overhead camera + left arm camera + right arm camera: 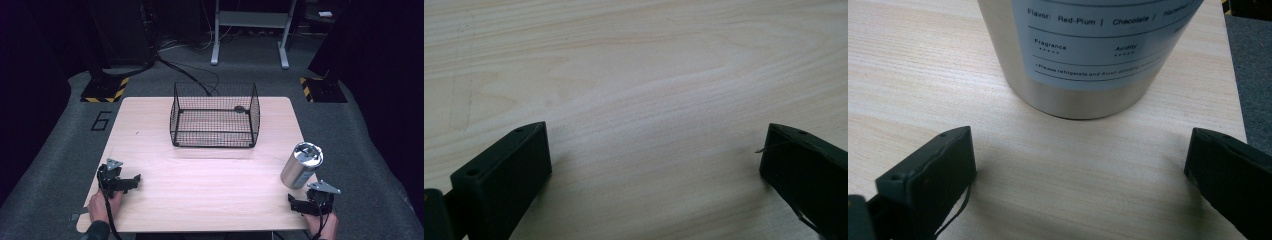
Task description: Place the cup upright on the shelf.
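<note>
Right tool is sitting wide open just short of the steel canister, lower right of the counter. Left tool is gaping over bare wood, lower left.

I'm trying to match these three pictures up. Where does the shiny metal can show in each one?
High view: the metal can stands upright near the table's right edge, just ahead of the right gripper.
Left gripper view: bare wooden table between open jaws; no can here.
Right gripper view: the can's labelled lower part stands top centre, beyond the open jaws.
Shared landmark: the pale wood table top.
</note>
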The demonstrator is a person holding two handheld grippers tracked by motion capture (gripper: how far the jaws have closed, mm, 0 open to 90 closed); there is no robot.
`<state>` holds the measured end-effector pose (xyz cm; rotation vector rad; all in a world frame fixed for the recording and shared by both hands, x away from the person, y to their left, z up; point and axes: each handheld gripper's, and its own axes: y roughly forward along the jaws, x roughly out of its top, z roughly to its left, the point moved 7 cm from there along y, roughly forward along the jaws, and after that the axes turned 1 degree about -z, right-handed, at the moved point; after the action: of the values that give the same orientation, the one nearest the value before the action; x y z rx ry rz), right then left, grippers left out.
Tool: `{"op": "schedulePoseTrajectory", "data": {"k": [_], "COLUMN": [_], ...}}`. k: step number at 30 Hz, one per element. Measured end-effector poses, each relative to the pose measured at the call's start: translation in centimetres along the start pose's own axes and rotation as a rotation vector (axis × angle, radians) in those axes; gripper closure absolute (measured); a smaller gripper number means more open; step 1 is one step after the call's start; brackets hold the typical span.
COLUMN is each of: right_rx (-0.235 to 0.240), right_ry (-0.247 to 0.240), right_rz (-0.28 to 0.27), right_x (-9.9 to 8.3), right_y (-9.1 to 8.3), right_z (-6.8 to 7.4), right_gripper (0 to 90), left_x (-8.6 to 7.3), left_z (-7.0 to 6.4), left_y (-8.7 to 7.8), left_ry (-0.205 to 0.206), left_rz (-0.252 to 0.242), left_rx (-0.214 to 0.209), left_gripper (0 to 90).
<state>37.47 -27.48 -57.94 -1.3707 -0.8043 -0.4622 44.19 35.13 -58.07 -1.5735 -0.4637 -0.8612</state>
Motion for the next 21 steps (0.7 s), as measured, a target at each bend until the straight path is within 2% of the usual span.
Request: {"op": "schedulePoseTrajectory", "data": {"k": [8, 9, 15, 21], "right_rx": [-0.005, -0.003, -0.016, -0.013], "right_ry": [0.004, 0.014, 0.003, 0.029], "right_rz": [0.002, 0.008, 0.011, 0.008], "right_x": [0.01, -0.05, 0.04, 0.21], "right_y": [0.03, -0.05, 0.0, -0.11], "right_z": [0.0, 0.09, -0.06, -0.21], "right_gripper": [0.0, 0.0, 0.0, 0.5], "left_x": [0.18, 0.14, 0.14, 0.13], "left_z": [0.12, 0.19, 0.18, 0.19], "left_y": [0.16, 0.1, 0.1, 0.09], "left_ry": [0.014, 0.025, 0.024, 0.024], "left_rz": [0.008, 0.016, 0.016, 0.018], "left_rx": [-0.016, -0.017, -0.017, -0.018], "left_gripper": [0.0, 0.0, 0.0, 0.0]}}
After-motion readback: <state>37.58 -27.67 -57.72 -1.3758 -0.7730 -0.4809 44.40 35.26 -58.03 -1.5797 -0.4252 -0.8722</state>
